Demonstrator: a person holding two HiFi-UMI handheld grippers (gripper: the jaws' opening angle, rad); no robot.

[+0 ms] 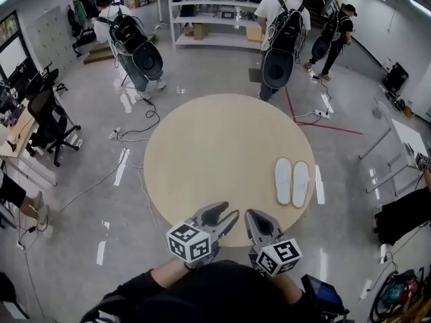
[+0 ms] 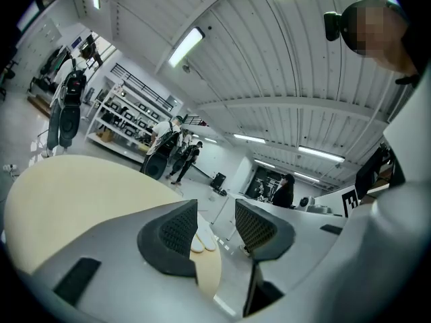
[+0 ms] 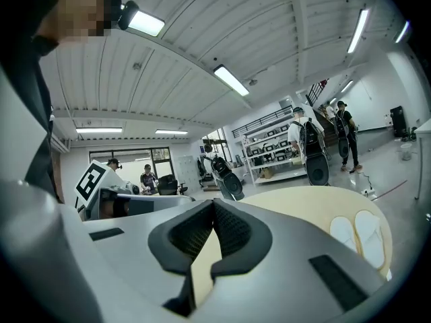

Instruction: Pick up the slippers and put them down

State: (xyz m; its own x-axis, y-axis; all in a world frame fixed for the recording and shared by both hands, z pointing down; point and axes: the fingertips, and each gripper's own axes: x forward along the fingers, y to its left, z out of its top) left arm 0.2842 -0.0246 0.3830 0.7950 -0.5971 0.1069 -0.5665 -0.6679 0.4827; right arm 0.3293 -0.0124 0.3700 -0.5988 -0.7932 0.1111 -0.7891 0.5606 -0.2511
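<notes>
Fingers: left gripper wide, right gripper closed, both empty. White flat slippers on round beige table; people beyond.

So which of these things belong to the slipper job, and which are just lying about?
Part of the job: pair of slippers, round table under them, left gripper (open), right gripper (shut, empty).

Just lying about: office chair, shelf unit, floor cables, people beyond the table.
</notes>
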